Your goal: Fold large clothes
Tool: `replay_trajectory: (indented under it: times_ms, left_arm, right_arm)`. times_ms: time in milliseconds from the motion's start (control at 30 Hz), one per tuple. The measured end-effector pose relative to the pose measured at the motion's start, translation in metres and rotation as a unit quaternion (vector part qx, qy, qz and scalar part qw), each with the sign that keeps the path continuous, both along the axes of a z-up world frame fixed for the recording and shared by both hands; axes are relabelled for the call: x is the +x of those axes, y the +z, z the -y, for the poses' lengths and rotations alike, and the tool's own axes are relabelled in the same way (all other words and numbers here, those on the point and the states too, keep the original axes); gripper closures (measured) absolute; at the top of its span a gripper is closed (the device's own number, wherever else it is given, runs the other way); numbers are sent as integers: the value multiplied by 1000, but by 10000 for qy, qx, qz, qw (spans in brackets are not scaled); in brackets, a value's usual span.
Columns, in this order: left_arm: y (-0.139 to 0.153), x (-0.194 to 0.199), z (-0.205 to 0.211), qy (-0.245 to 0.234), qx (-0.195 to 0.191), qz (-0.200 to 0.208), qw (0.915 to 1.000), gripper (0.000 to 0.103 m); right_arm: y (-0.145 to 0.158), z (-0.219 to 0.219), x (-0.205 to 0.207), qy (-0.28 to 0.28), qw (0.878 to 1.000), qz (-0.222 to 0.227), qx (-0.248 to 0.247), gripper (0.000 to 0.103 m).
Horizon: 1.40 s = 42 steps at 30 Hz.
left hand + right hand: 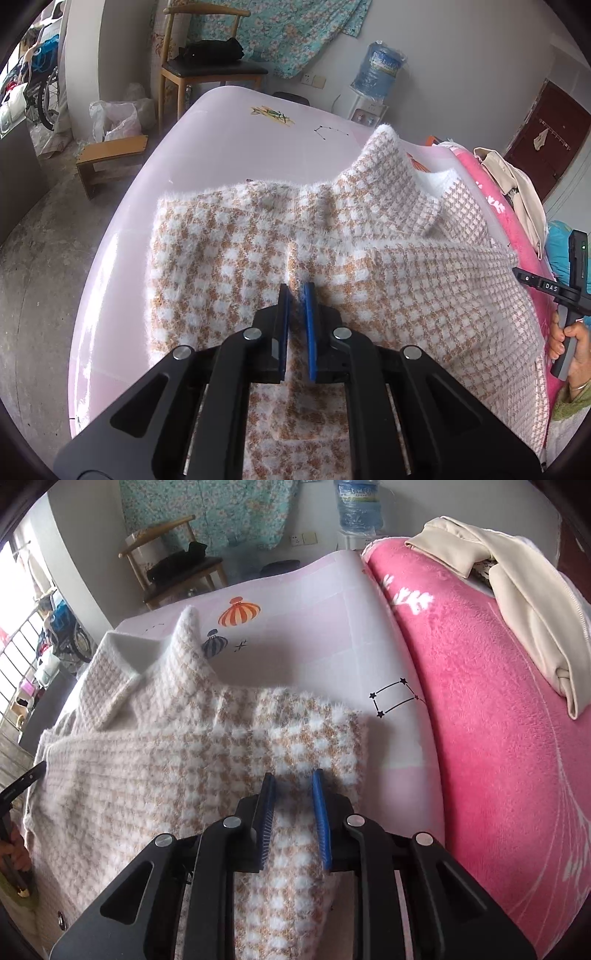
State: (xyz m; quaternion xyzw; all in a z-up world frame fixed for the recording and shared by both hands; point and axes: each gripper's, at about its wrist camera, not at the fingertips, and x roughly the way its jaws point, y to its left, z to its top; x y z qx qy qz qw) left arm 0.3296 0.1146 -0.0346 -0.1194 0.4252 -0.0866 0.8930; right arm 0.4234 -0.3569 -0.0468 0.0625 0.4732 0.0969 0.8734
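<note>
A fuzzy tan-and-white checked coat (388,266) lies spread on the pale pink printed tabletop (229,140), its collar (391,173) standing up at the far side. My left gripper (297,287) is shut on a raised fold of the coat's near-left part, and the cloth is pinched between the blue pads (284,317). In the right wrist view the coat (140,760) fills the left half. My right gripper (293,776) is shut on a bunched fold at the coat's right edge, which fills the gap between its pads (320,812).
A pink fleece blanket (498,709) with a cream garment (524,590) on it lies right of the coat. The table's left edge (107,266) drops to a concrete floor. A low wooden stool (110,155), a chair (210,70) and a water dispenser (380,74) stand beyond.
</note>
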Motion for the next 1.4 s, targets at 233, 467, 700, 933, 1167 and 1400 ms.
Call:
replay_trajectory:
  times_ms: [233,467,700,933,1167,1400]
  left_arm:
    - [14,-14,-7,-16,174,57,9998,91]
    - [42,-23,22,-536,-63,519,9972,87]
    - [7,-13,70,-759,837,-87,9936,71]
    - [15,-32,66,-853,785,63,9932,55]
    - [24,-53,62,-829,793,76,9934,46]
    - [9,-66,59,-605,1185,-362,9904,30]
  right_arm:
    - [32,-11,-24,165,9994,295,-33,82]
    - [24,-60,-21,1076,9936,251,236,73]
    - [9,-82,-27,950,9951,61,-256,50]
    - [7,-105,-74,1481,9863,263,-673,49]
    - [28,-101,-103,1155,9889,672,-648,46]
    - [3,-60,-102,375,9993,-32,-61,41]
